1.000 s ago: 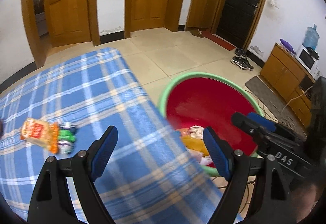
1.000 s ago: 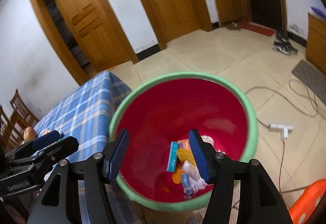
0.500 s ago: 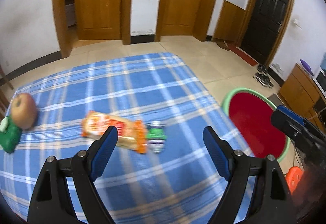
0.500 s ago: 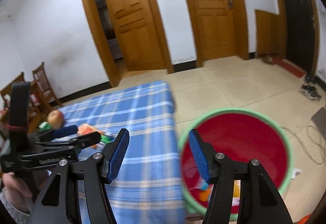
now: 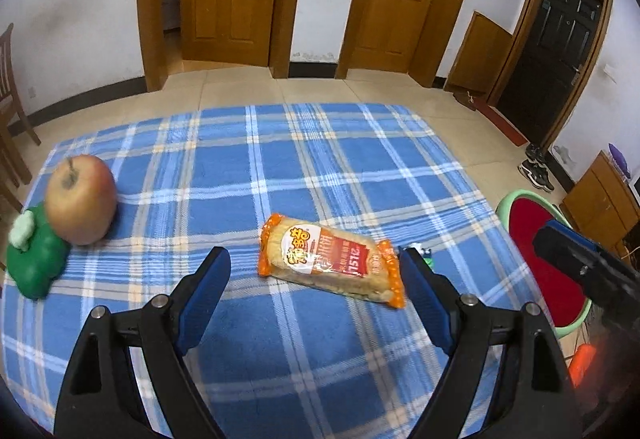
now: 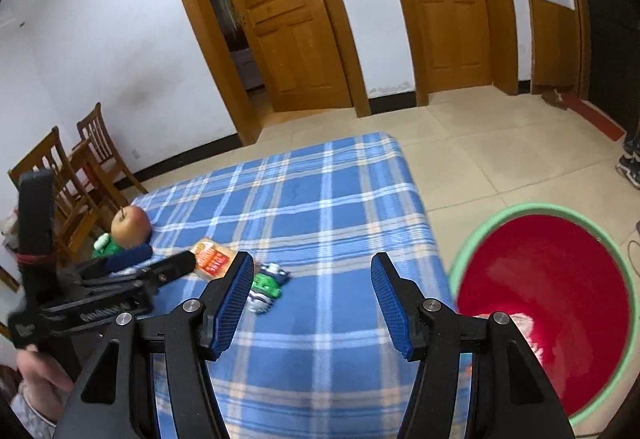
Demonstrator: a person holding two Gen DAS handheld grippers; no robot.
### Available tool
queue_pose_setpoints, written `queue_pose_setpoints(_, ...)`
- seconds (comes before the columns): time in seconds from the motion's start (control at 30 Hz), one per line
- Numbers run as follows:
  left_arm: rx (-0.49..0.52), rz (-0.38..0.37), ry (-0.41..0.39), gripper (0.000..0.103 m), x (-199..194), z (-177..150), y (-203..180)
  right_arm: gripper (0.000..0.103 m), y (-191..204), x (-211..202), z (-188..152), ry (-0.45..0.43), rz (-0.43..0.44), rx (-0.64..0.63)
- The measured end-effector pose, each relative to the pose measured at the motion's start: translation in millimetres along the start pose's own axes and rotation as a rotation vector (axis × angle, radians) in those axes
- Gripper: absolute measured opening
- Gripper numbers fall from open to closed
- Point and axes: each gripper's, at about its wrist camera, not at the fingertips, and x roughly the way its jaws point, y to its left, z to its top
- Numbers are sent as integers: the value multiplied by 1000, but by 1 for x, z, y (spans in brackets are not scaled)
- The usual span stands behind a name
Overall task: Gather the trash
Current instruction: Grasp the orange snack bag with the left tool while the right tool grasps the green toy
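An orange snack packet [image 5: 330, 261] lies on the blue checked tablecloth [image 5: 280, 167], just beyond and between the open fingers of my left gripper [image 5: 316, 271]. A small green and white wrapper [image 6: 267, 287] lies right of the packet [image 6: 212, 258], near the left fingertip of my open, empty right gripper [image 6: 312, 279]. The red basin with a green rim [image 6: 548, 303] stands on the floor right of the table and holds some trash [image 6: 524, 327]. The left gripper also shows in the right wrist view [image 6: 132, 271], over the packet.
An apple [image 5: 80, 199] and a green toy [image 5: 34, 259] sit at the table's left edge. Wooden chairs [image 6: 68, 175] stand beyond that edge. The basin also shows at the right in the left wrist view [image 5: 536, 239]. Doors and tiled floor lie beyond.
Both grippers have swung left from the basin to over the table. The snack packet now sits between the left fingers. Both stay open and empty.
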Motion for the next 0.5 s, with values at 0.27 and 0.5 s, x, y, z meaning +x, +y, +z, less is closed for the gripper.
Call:
queue_pose_setpoints(0.27, 29, -21, 29, 97, 27, -13, -10, 62, -16, 20, -13, 46, -4, 72)
queue_pose_setpoints(0.5, 16, -41, 51, 79, 32, -12, -11, 62, -17, 33, -21, 88, -8, 59)
